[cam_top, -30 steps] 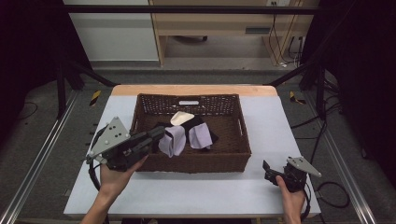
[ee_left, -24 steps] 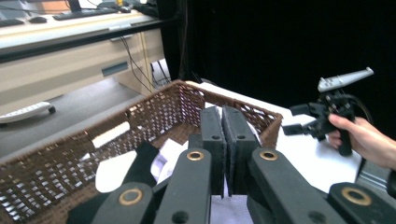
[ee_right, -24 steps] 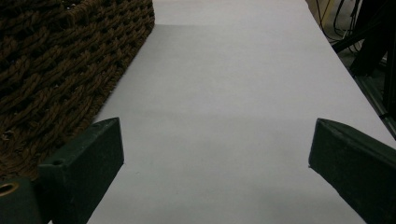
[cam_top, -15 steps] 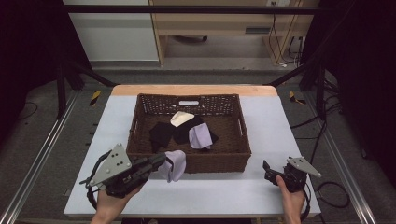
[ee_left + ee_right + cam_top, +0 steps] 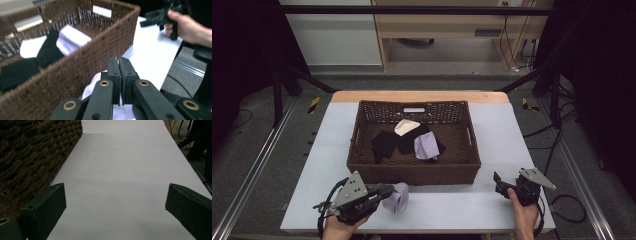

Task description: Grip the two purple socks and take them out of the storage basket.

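Inside wicker basket (image 5: 362, 152): 4 socks (image 5: 425, 147)

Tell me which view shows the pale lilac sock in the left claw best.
The high view: the lilac sock shows whole, hanging from the shut left claw onto the white table in front of the wicker basket. The left gripper view gives only a pale patch behind the jaws.

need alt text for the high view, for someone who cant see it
The left claw, shut on a pale lilac cloth, holds it low over the white table, in front of a brown wicker basket containing black, cream and lilac cloths. The right claw is open at the table's near right.
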The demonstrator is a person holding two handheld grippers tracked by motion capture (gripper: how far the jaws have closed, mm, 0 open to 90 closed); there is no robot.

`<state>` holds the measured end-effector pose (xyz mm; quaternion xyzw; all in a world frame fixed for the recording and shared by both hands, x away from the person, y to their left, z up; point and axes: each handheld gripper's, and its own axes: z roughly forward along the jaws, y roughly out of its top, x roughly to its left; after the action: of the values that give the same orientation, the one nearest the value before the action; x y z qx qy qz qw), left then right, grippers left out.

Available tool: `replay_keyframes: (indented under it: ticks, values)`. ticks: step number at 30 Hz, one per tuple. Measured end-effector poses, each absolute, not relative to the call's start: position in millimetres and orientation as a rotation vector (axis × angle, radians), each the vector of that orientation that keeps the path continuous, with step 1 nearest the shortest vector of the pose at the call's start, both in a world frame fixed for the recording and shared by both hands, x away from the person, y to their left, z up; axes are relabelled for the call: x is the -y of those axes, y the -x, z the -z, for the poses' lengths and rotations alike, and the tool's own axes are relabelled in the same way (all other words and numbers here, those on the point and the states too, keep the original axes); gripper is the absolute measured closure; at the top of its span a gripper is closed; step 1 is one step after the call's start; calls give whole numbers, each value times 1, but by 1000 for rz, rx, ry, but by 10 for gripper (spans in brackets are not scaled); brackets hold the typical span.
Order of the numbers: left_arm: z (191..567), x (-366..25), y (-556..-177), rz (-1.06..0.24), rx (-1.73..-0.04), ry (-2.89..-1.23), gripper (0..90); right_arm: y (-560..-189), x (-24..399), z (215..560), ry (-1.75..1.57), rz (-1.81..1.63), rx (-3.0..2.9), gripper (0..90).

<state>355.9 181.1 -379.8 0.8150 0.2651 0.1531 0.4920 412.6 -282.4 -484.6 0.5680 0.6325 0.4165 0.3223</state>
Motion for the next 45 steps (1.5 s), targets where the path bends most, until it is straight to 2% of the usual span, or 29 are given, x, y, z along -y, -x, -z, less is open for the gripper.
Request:
replay_keyframes:
  ticks: [8,18,23,30,34,39,45]
  values:
    - [416,-171,-372,-325,-703,-2062,874,-413,283,485,-1498,-1095,-1661,37]
    - [438,-164,-381,-314,-717,-2092,857,-413,283,485,-1493,-1097,-1664,37]
    - [439,-164,-381,-312,-739,-2075,768,-413,283,485,-1494,-1099,-1670,37]
    - [433,-171,-378,-360,-784,-2034,532,-413,283,485,-1494,-1099,-1669,37]
    - [428,-182,-377,-382,-816,-1995,459,-413,283,485,-1498,-1100,-1666,37]
    - [426,-194,-377,-388,-847,-1974,421,-413,283,485,-1496,-1099,-1661,37]
    - [416,-208,-378,-427,-871,-1933,419,-413,284,485,-1498,-1099,-1661,37]
